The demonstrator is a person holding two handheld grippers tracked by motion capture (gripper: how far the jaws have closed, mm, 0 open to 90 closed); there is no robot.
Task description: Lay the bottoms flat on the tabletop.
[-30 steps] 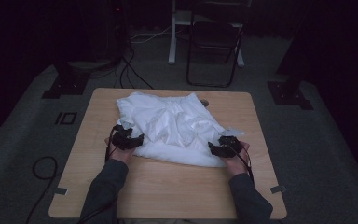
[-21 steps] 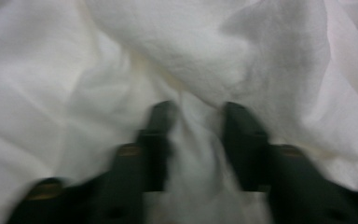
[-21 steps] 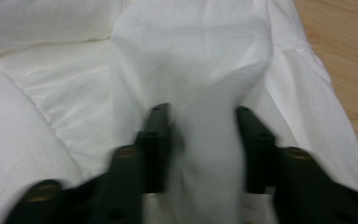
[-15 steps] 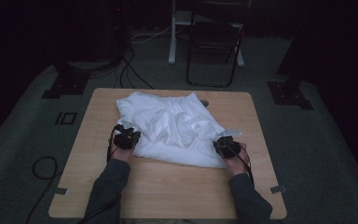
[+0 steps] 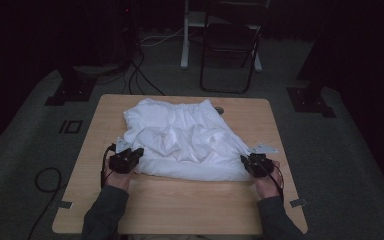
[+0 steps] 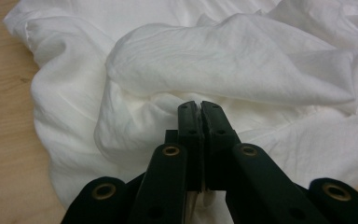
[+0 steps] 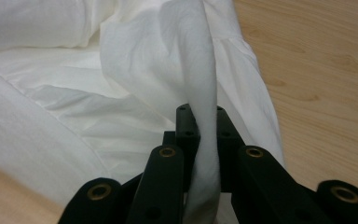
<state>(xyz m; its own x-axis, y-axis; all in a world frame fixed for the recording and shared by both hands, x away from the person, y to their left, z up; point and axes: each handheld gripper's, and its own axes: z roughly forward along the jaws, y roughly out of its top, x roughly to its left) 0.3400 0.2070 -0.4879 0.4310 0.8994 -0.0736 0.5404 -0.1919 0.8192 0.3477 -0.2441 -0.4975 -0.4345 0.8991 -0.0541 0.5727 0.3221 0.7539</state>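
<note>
Now, step: spreading the white garment (image 5: 185, 142) flat on the wooden table (image 5: 180, 210).
Left gripper (image 6: 199, 108): clamped on the near hem.
Right gripper (image 7: 200, 116): pinching a thick fold.
Advice: lift evenly, keep the edge taut.

Dark studio or lab: carpet floor, stand bases (image 5: 70, 90), cables (image 5: 142, 75), folding chair (image 5: 228, 55).
</note>
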